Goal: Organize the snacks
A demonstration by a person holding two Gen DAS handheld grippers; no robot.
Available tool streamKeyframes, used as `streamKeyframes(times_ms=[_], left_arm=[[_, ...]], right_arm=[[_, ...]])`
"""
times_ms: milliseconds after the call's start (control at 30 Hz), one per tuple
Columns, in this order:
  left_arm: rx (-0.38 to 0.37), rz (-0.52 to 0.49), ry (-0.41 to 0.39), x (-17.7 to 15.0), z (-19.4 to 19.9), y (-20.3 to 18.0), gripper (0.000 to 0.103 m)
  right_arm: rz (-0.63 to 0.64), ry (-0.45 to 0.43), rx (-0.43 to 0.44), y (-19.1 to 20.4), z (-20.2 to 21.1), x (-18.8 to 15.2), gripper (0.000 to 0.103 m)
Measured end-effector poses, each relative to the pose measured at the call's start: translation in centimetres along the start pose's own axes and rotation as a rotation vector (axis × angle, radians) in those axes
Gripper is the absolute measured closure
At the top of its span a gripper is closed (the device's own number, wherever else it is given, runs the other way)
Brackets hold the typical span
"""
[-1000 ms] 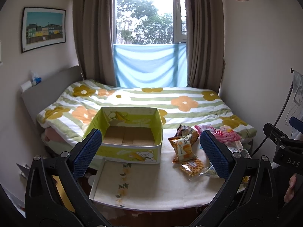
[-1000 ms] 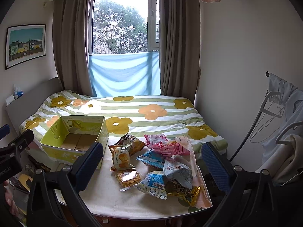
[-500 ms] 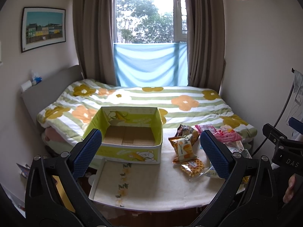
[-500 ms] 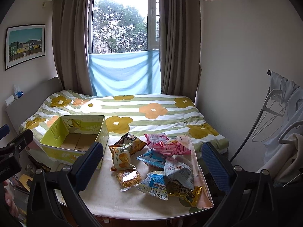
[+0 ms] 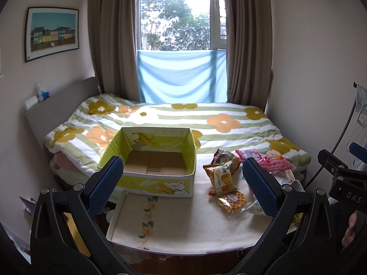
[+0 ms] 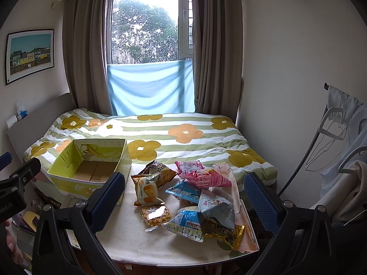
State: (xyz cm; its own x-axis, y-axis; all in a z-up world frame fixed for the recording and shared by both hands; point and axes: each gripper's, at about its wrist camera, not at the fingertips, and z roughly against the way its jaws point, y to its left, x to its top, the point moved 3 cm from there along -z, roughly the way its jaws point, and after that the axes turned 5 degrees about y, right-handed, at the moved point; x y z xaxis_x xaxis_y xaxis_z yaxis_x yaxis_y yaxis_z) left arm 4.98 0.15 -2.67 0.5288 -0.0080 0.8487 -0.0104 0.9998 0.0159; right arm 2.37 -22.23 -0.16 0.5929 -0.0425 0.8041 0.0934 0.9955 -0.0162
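left gripper (image 5: 181,185) and right gripper (image 6: 183,197) were held wide, empty | snack packets (image 6: 190,197) were heaped right of empty box (image 6: 91,165) on table (image 6: 128,240) | risk judged: slippery overlapping wrappers could be pinched together or dragged off the near edge

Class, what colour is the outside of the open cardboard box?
Yellow-green with white cartoon prints; the box shows best in the left wrist view.

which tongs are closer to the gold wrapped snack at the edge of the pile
Right. The right tongs frame the snack pile, with the gold wrapped snack low between their fingers. The left tongs face the yellow-green box, with the pile off to their right.
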Motion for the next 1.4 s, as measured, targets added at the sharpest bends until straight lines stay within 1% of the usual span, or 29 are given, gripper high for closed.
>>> streamKeyframes(times_ms=[1067, 1233, 1400], left_arm=[[-0.008, 0.004, 0.014, -0.3, -0.4, -0.3, 0.0], [-0.026, 0.006, 0.053, 0.0, -1.5, 0.1, 0.0], [-0.075, 0.003, 0.127, -0.3, -3.4, 0.2, 0.0]], right_arm=[[-0.003, 0.005, 0.002, 0.0, -0.3, -0.1, 0.0], [-0.015, 0.014, -0.001, 0.4, -0.5, -0.5, 0.0], [-0.043, 0.057, -0.006, 0.5, -1.7, -1.4, 0.0]])
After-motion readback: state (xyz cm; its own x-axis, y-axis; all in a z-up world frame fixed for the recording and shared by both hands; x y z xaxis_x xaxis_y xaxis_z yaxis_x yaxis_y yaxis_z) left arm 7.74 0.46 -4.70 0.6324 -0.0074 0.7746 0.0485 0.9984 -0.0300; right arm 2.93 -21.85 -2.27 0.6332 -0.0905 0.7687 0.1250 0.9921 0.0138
